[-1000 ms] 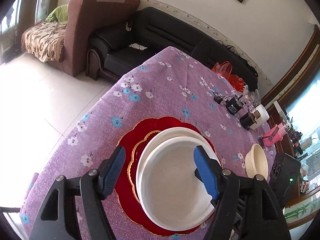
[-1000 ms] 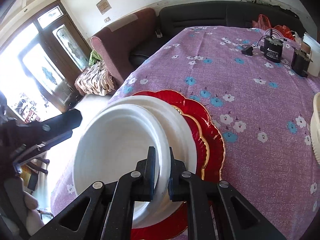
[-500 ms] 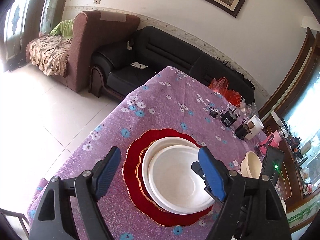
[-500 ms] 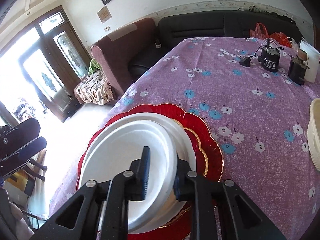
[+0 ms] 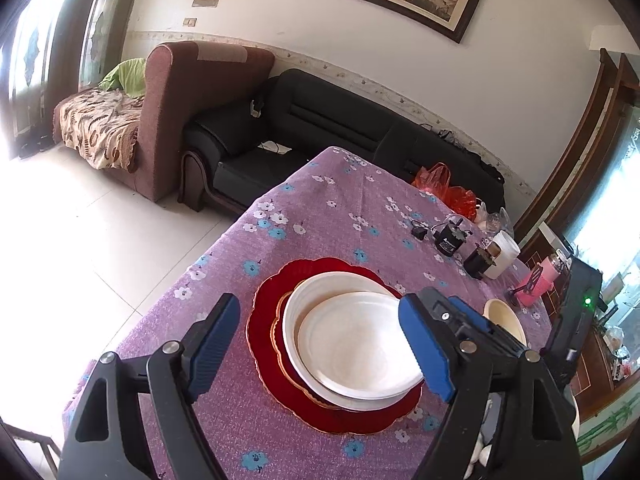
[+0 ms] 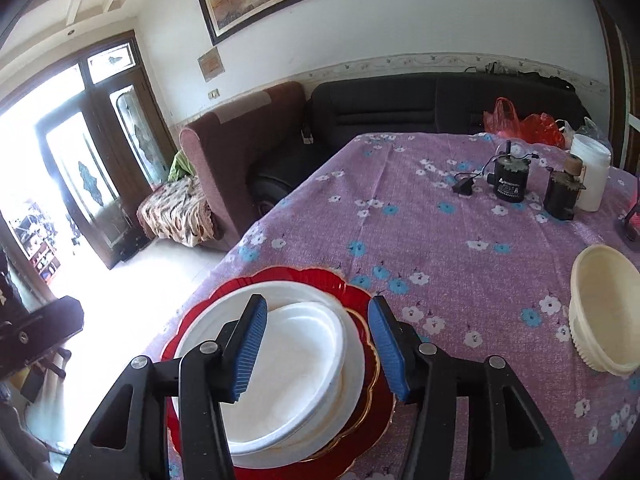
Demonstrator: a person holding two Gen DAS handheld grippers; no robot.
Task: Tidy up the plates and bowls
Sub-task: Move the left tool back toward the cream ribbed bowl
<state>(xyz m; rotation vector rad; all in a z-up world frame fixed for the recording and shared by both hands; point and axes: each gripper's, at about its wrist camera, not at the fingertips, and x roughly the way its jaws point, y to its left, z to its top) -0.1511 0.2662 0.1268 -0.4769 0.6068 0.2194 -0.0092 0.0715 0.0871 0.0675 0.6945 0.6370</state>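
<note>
A red scalloped plate (image 5: pixel 266 320) with a gold rim lies on the purple flowered tablecloth. On it sits a large white plate (image 5: pixel 320 284), and a smaller white plate (image 5: pixel 360 340) rests on top, shifted toward the near right. My left gripper (image 5: pixel 318 306) hovers open above and behind the stack, holding nothing. In the right wrist view my right gripper (image 6: pixel 316 302) is opening. Its blue pads stand apart on either side of the small white plate's (image 6: pixel 296 352) rim without touching it. A cream bowl (image 6: pixel 604 312) stands alone to the right of the stack.
At the far right of the table stand a black motor (image 6: pixel 510 182), a white jar (image 6: pixel 592 176) and a pink bottle (image 5: pixel 540 284). A black box (image 5: pixel 576 312) with a green light is beside the bowl. The table edge (image 5: pixel 192 264) drops to the tiled floor on the left.
My right gripper has opened off the small white plate's rim and risen; the plate now lies on the stack. My left gripper has drawn back and up from the plates.
</note>
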